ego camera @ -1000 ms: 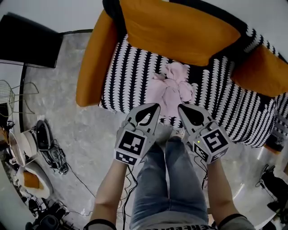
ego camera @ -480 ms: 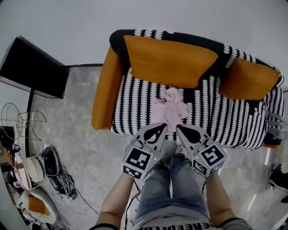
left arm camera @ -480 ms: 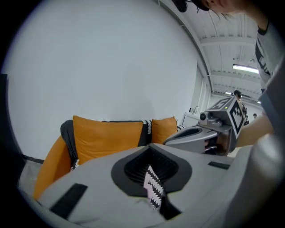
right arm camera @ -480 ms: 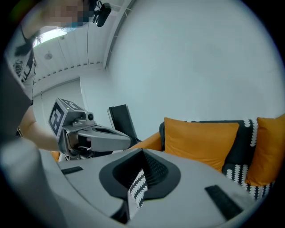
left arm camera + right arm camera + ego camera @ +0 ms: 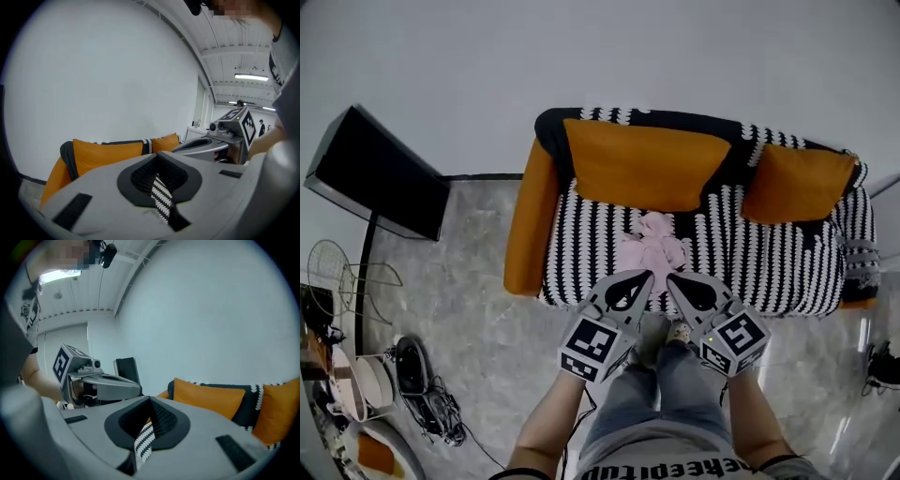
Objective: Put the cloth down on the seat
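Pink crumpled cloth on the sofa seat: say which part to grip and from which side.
Grip the bunched folds near the middle of the pink crumpled cloth, coming from above on the open front side. It lies in a loose heap on the black-and-white patterned sofa seat, and the orange back cushion likely blocks the far side.

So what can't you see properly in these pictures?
Head view: the near edge of the pink cloth, behind the left claw and right claw.
Left and right gripper views: the whole cloth, hidden by each claw's own grey body.
Head view: floor clutter at bottom left, too small and cut off by the edge.
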Demonstrator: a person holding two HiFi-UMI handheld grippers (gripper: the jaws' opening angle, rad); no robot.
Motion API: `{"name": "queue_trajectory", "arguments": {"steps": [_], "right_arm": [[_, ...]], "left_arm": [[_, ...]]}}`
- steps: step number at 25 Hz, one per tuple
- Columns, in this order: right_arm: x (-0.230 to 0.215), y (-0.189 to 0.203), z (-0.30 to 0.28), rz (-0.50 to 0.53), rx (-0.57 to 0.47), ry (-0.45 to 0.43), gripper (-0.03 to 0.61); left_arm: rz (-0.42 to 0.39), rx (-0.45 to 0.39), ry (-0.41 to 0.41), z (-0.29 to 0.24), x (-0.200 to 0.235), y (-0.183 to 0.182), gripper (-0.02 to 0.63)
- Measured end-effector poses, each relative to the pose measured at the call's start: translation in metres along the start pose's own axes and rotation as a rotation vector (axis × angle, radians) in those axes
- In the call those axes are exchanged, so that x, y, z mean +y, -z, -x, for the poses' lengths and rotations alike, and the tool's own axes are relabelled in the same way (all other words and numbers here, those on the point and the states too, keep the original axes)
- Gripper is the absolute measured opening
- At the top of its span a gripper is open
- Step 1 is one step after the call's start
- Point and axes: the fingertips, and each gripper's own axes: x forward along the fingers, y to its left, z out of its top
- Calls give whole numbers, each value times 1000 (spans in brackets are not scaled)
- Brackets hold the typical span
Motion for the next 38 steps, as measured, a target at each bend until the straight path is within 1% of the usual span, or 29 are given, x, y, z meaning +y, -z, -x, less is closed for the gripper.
{"name": "queue_trajectory", "arguments": {"steps": [5,11,21,25,32,38], "right_arm": [[14,-26,15,58,-26,18,-6],[27,-44,30,86,-75,32,-6],[53,-79,51,112,-188,45,-6],[61,-86,57,117,-217,50,-6],[72,-90,59,151,-217,43,-6],[76,-92,62,163,-220,40,-6]], "left_arm": [[-20,-35,19,14,-12,-21,21],[-75,-62,47,28,-28,-37,21],[-74,-160,78,54,-47,-66,21],[-85,-187,84,64,-50,-73,21],[-106,-221,79,74,-53,-82,21],[-100,-234,69,78,-54,-84,22]]}}
